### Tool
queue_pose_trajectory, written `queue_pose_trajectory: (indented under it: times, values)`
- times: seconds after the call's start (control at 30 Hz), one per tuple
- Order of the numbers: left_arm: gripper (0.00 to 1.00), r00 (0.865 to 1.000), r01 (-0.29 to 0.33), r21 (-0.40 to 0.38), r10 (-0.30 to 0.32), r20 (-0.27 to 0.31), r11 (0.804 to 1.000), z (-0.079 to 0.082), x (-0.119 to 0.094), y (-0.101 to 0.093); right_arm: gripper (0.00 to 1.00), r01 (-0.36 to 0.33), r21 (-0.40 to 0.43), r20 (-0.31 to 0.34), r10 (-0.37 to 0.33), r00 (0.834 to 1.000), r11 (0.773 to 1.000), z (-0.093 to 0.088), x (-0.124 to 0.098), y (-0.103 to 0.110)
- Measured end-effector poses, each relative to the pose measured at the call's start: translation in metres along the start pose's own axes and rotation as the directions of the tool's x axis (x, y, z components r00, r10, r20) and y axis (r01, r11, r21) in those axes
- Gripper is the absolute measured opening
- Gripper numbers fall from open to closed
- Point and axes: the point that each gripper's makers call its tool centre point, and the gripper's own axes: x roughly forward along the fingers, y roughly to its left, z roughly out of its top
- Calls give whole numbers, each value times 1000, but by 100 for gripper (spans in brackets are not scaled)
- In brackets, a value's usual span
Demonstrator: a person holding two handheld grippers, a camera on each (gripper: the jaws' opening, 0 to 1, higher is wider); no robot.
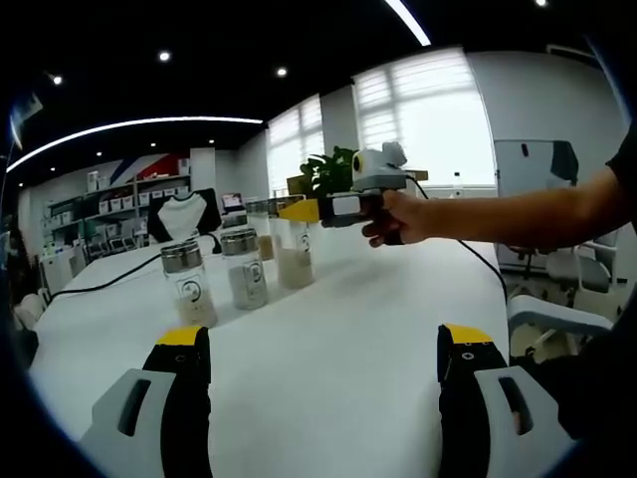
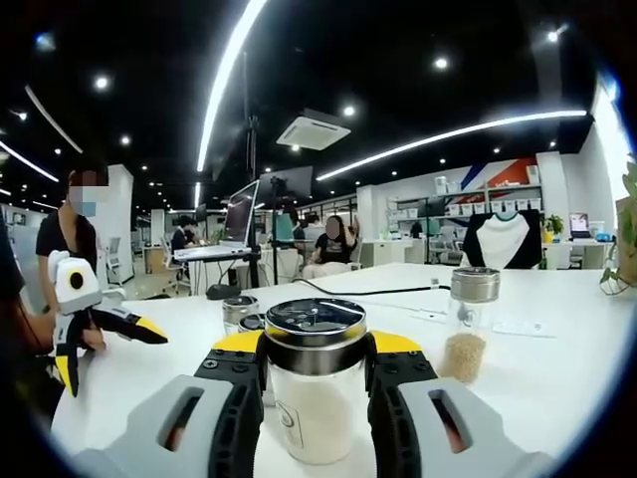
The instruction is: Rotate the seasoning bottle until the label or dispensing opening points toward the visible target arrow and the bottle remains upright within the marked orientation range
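A glass seasoning bottle (image 2: 311,398) with a steel lid and pale grains stands upright on the white table (image 2: 557,368). My right gripper (image 2: 317,344) is shut on it just under the lid. In the left gripper view the same bottle (image 1: 295,257) is the tallest of a row, with the right gripper (image 1: 304,211) across its top and a hand (image 1: 398,217) behind it. My left gripper (image 1: 323,344) hovers open over bare table, well short of the bottles, nothing between its jaws. It also appears at the left of the right gripper view as the left gripper (image 2: 109,344).
Two shorter steel-lidded bottles (image 1: 187,284) (image 1: 245,267) stand left of the held one. Another bottle (image 2: 468,324) with tan grains stands to the right, and a small jar (image 2: 239,311) behind. A black cable (image 1: 100,287) crosses the table. Office chairs (image 1: 552,319) sit at the right edge. People sit at the far desks (image 2: 333,244).
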Motion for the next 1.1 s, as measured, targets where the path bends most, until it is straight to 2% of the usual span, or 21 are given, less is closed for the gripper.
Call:
queue_pose_trajectory:
  times: [0.53, 0.63, 0.67, 0.7, 0.77, 0.97, 1.1]
  values:
    - [100, 1000, 0, -1, 0, -1, 1000, 0, 0, 0, 37, -4, 5, -7, 4, 1000, 1000, 0, 0, 1]
    - [100, 1000, 0, -1, 0, 0, 1000, -1, 0, 0, 39, 16, 17, -39, -15, 999, 1000, -1, 1, 1]
    - [100, 1000, -1, -3, 1, 0, 1000, 0, 1, 0, 43, 41, -24, -54, -43, 998, 999, -2, 0, -3]
    - [100, 1000, 0, -3, 0, 1, 1000, 0, 1, 0, 50, 37, -45, -53, -40, 998, 998, -1, 2, -1]
    - [100, 1000, 2, -1, -2, -1, 1000, 0, 1, 0, 56, 25, -46, -44, -27, 999, 999, 4, 3, 4]
    - [100, 1000, 2, -3, -2, 0, 1000, -1, 1, 0, 55, 89, -83, 11, -88, 996, 993, 31, 0, -1]
    - [100, 1000, 3, -1, -3, 4, 1000, 1, 0, -1, 55, 142, -72, 55, -138, 989, 987, 47, -4, -12]
